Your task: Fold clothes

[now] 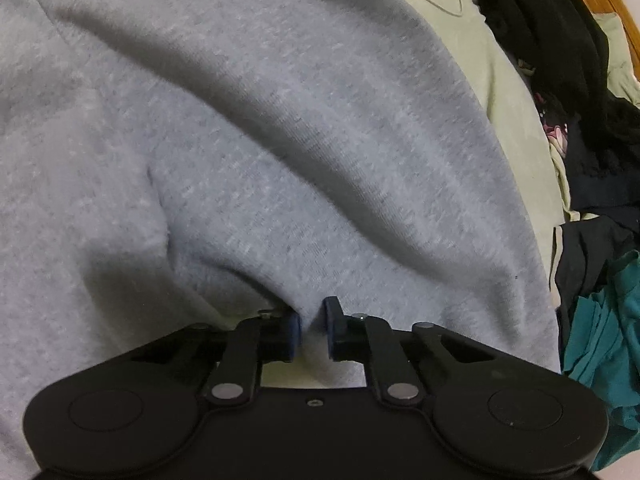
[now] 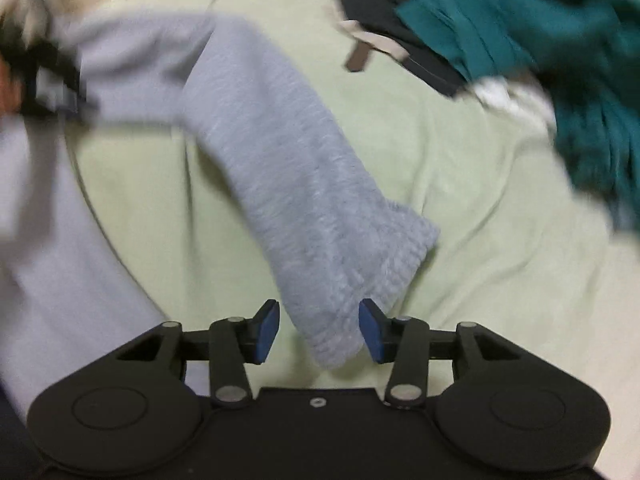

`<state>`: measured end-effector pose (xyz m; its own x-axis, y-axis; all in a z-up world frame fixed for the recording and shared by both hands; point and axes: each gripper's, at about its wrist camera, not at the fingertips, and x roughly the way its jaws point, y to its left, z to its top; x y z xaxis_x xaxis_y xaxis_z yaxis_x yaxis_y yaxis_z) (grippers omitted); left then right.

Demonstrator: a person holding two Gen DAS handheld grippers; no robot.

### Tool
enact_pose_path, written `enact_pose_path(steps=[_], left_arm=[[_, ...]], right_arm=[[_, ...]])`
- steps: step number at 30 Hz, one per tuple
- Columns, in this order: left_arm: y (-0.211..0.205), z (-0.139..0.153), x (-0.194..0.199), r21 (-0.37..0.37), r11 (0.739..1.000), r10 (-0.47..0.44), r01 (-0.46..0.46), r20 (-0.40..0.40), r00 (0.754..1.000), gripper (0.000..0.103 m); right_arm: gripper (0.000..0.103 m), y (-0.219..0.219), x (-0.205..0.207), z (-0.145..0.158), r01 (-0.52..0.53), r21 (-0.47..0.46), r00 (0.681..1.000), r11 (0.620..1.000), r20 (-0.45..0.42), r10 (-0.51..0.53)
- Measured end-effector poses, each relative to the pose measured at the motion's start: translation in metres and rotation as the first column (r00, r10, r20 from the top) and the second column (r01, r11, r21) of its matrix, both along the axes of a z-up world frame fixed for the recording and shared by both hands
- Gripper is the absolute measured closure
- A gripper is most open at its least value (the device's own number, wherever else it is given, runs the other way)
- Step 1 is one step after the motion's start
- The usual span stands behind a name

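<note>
A light grey sweatshirt [image 1: 280, 140] fills the left wrist view, rumpled into broad folds. My left gripper [image 1: 313, 330] is shut on a pinch of its fabric, with the cloth squeezed between the blue pads. In the right wrist view the sweatshirt's sleeve [image 2: 288, 184] runs diagonally down across a pale green sheet [image 2: 460, 200]. Its ribbed cuff [image 2: 360, 280] hangs between the jaws of my right gripper [image 2: 319, 332]. Those jaws stand apart and there is a gap on the left side of the cuff. The picture is blurred.
A heap of other clothes lies to the right: a teal garment [image 2: 520, 20] [image 1: 600, 340] and black pieces [image 1: 560, 60] [image 2: 400, 32]. The green sheet [image 1: 508, 92] shows beside the sweatshirt. A wooden edge [image 1: 616, 8] runs behind the heap.
</note>
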<state>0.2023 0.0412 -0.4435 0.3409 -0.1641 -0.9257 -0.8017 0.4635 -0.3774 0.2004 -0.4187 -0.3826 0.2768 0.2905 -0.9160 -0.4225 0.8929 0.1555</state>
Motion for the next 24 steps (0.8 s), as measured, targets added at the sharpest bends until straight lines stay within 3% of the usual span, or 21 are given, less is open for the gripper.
enact_pose_path(steps=[2,4,6,8,11,12,14,16,20,24], left_arm=[[0.003,0.003,-0.002,-0.004,1.000,-0.014,0.014,0.003,1.000,0.094],[0.006,0.005,-0.004,-0.008,1.000,-0.029,0.029,0.004,1.000,0.094],[0.008,0.005,-0.006,-0.013,0.999,-0.043,0.043,0.002,0.999,0.094],[0.011,0.004,-0.009,-0.024,0.999,-0.039,0.039,-0.002,0.999,0.094],[0.012,0.006,-0.012,-0.010,0.998,-0.065,0.064,-0.014,0.998,0.094],[0.013,0.007,-0.013,-0.010,0.997,-0.072,0.072,-0.014,0.997,0.094],[0.014,0.010,-0.015,-0.010,0.996,-0.085,0.085,-0.010,0.996,0.096],[0.016,0.014,-0.017,-0.011,0.995,-0.095,0.095,0.004,0.995,0.097],[0.017,0.020,-0.016,0.004,0.993,-0.121,0.121,0.017,0.993,0.099],[0.018,0.035,-0.010,0.032,0.989,-0.148,0.146,0.050,0.988,0.100]], right_arm=[[0.050,-0.022,0.007,0.009,0.125,0.103,0.992,0.987,-0.035,-0.122],[0.041,-0.052,0.022,0.011,0.312,0.249,0.950,0.917,-0.109,-0.294],[0.035,-0.070,0.035,0.001,0.437,0.312,0.900,0.844,-0.158,-0.407],[0.033,-0.078,0.046,-0.016,0.502,0.307,0.865,0.808,-0.196,-0.463],[0.034,-0.090,0.064,-0.061,0.616,0.305,0.784,0.726,-0.330,-0.526],[0.035,-0.093,0.069,-0.079,0.660,0.313,0.743,0.683,-0.404,-0.533],[0.046,-0.091,0.072,-0.095,0.694,0.350,0.708,0.629,-0.486,-0.512],[0.085,-0.088,0.073,-0.095,0.693,0.350,0.712,0.630,-0.472,-0.520],[0.093,-0.089,0.076,-0.075,0.701,0.425,0.713,0.573,-0.437,-0.548],[0.095,-0.096,0.085,-0.027,0.626,0.512,0.773,0.589,-0.307,-0.555]])
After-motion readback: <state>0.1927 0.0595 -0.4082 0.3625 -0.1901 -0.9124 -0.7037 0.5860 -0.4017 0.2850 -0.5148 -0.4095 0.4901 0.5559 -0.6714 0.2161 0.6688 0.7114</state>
